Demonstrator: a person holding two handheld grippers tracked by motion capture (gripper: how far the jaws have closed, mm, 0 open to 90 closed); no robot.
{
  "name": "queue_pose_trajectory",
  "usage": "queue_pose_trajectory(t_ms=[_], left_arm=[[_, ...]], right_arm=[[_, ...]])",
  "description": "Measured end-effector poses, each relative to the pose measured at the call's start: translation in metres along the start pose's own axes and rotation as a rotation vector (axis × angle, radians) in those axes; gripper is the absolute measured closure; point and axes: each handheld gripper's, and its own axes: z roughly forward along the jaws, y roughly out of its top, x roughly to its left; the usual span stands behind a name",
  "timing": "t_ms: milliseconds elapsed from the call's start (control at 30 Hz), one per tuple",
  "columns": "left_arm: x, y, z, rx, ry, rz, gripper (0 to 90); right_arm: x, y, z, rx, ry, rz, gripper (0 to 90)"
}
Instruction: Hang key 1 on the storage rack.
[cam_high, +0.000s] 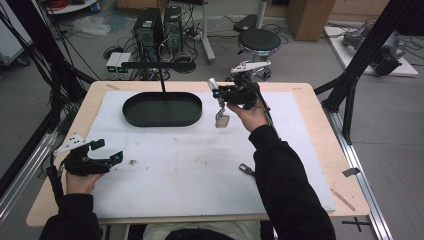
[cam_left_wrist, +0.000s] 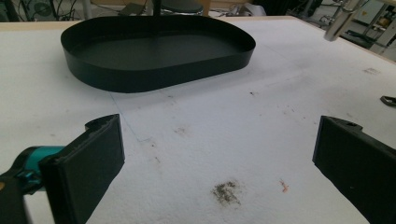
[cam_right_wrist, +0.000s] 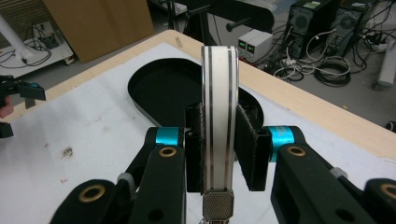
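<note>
Overhead first, we saw the right gripper (cam_high: 216, 89) raised above the upper middle of the frame, just right of the black oval tray (cam_high: 162, 109), holding a slim white-and-silver object (cam_high: 218, 102) with a small tag or buckle dangling beneath it. We judged it light and fairly stiff along its flat faces, smooth enough to slip — best pinched across those faces, as it was. A second small metal piece (cam_high: 245, 169) lay on the white mat (cam_high: 200, 165) in the lower middle. The left gripper (cam_high: 106, 151) sat low at the lower left, above the mat, with a clear gap between its jaws.

Next, in the left gripper view, its two black jaws stood wide apart at the bottom corners, nothing between them but stained mat; the tray (cam_left_wrist: 159, 51) filled the upper left.

Lastly, in the right gripper view, the jaws were closed narrow on the object (cam_right_wrist: 219, 116) — its edge rose upright at centre, striped with thin dark lines, a knurled metal piece at its lower end. Both pads (cam_right_wrist: 250, 140) pressed its flat sides squarely, so the hold looked secure, though we could not tell what the thing was.
</note>
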Motion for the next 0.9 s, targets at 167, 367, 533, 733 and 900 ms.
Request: queue_pose_trajectory(t_ms=[167, 367, 533, 733, 900], left_arm=[[0.001, 0.0, 0.0, -0.005, 0.0, -0.004, 2.6], [0.001, 0.0, 0.0, -0.004, -0.001, -0.004, 2.6], [0.0, 0.0, 0.001, -0.003, -0.001, -0.003, 2.5], [0.001, 0.0, 0.0, -0.004, -0.003, -0.003, 2.6], [0.001, 0.0, 0.001, -0.003, -0.007, -0.005, 2.6]], right_arm=[[0.003, 0.009, 0.012, -0.003, 0.006, 0.009, 74.8], [0.004, 0.02, 0.027, -0.005, -0.004, 0.018, 74.8], [0.002, 0.025, 0.033, -0.009, -0.009, 0.024, 74.8], [0.001, 0.043, 0.041, -0.019, -0.016, 0.028, 74.7], [0.001, 0.053, 0.046, -0.035, -0.026, 0.013, 74.8]])
